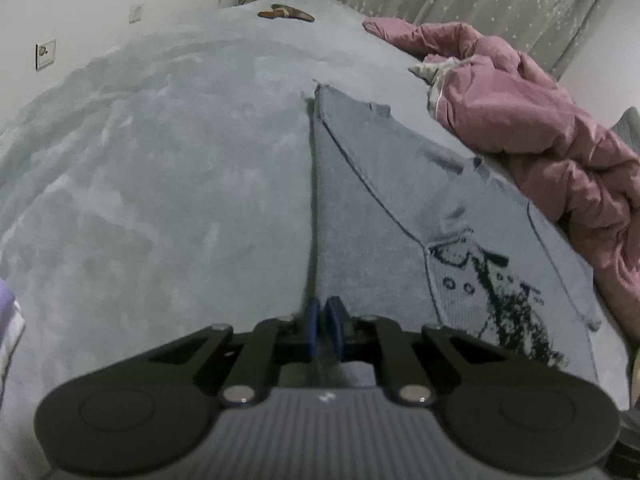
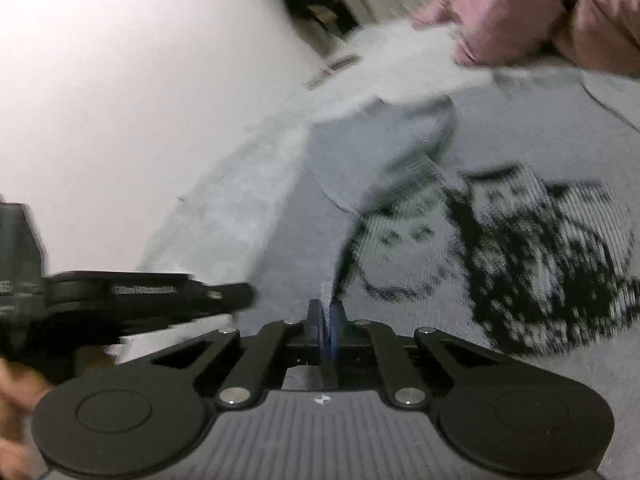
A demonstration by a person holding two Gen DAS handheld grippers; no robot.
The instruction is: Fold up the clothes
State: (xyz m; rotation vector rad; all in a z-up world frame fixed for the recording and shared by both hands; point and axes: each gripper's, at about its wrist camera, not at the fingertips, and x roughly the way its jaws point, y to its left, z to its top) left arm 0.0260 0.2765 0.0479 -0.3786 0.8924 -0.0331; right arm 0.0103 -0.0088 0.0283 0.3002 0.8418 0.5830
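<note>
We've got both grippers, left (image 1: 323,316) and right (image 2: 326,316), clamped on the grey sweater's (image 1: 380,208) edge, pink jacket (image 1: 520,120) heaped beside it.

Both tongs (image 1: 322,312) (image 2: 325,312) pinched closed, angled downward.

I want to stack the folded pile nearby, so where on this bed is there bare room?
The grey blanket lies bare left of the grey printed sweater, from its straight edge to the wall, up to the small brown item. Right of the sweater is crowded: the pink jacket lies bunched against it.
</note>
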